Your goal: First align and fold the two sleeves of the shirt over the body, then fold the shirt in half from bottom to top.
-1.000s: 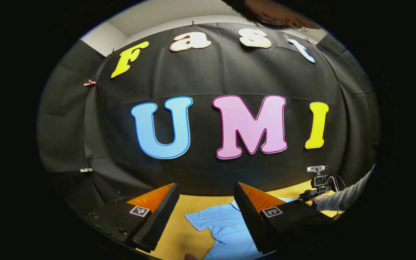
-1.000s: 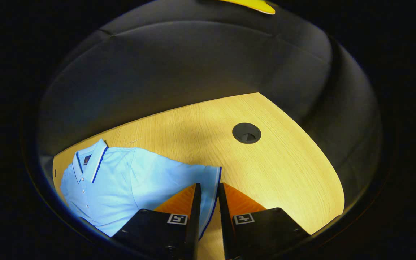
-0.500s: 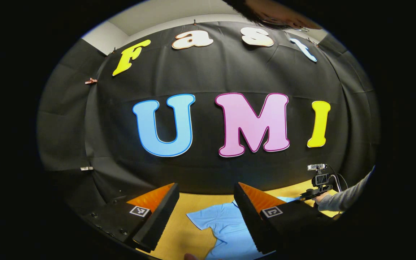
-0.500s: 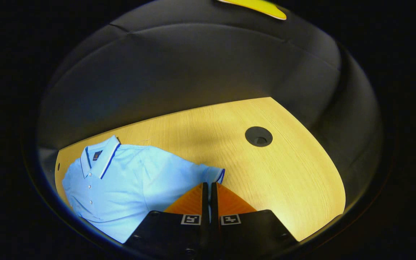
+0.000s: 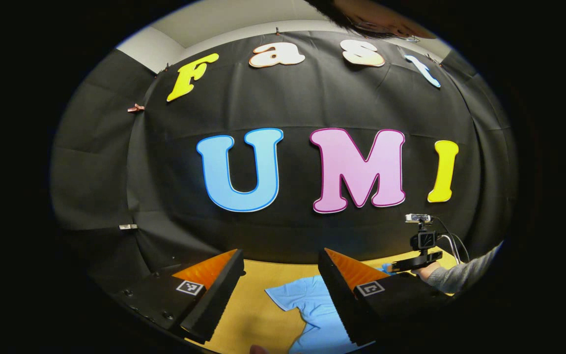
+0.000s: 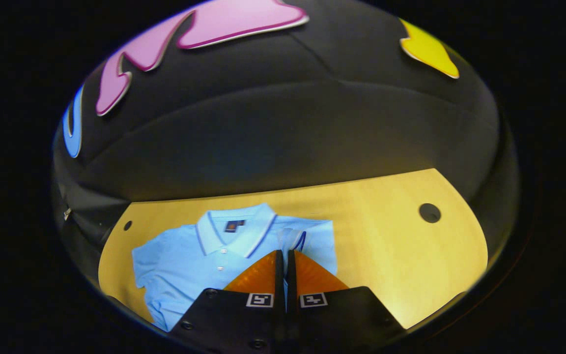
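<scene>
The right gripper [image 6: 283, 255] is pinching the sleeve [image 6: 295, 241] to carry it over the shirt [image 6: 204, 253] body, while the left gripper [image 5: 280, 275] is waiting wide open above.

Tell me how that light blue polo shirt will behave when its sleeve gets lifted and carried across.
Probably floppy: the shirt lies flat on the table while the sleeve pinched in the right claw bunches into folds. It looks thin and light, so the body may drag along. The collar seems somewhat stiffer, holding its shape.
</scene>
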`<state>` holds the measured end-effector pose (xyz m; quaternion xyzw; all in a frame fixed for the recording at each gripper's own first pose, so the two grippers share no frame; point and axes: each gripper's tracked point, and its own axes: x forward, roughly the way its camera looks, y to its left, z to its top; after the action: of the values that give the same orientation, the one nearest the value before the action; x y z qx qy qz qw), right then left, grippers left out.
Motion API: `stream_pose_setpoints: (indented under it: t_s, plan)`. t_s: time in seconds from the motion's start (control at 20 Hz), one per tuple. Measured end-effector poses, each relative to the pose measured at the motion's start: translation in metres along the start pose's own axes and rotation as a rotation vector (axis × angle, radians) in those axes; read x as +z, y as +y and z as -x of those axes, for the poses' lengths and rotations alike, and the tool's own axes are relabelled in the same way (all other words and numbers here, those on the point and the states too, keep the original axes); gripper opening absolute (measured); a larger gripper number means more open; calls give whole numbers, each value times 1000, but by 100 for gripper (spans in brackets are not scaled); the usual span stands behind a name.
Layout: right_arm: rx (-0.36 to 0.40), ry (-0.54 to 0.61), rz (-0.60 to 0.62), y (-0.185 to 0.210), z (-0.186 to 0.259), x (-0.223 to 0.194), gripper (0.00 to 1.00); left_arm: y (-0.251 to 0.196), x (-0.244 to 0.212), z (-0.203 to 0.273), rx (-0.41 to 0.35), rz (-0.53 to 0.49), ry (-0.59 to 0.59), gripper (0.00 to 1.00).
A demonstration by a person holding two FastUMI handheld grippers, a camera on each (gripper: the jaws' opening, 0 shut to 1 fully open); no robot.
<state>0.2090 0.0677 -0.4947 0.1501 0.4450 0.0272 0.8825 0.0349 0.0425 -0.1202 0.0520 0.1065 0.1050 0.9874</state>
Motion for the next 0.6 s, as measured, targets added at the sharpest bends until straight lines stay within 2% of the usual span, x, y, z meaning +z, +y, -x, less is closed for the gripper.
stream_pose_setpoints:
  t_s: [0.15, 0.3, 0.5, 0.55, 0.6]
  plan:
    - [79, 46, 46, 57, -7, -26, 5, 17, 0, 6, 29, 1, 5, 97]
    - [123, 91, 117, 93, -12, -50, 5, 35, -4, 14, 59, 4, 11, 97]
    - [120, 152, 209, 108, -24, -84, 5, 50, -5, 20, 86, 13, 16, 97]
    - [114, 158, 227, 108, -26, -89, 11, 52, -3, 20, 89, 13, 11, 97]
    - [104, 155, 239, 106, -28, -90, 5, 54, -3, 21, 93, 12, 7, 97]
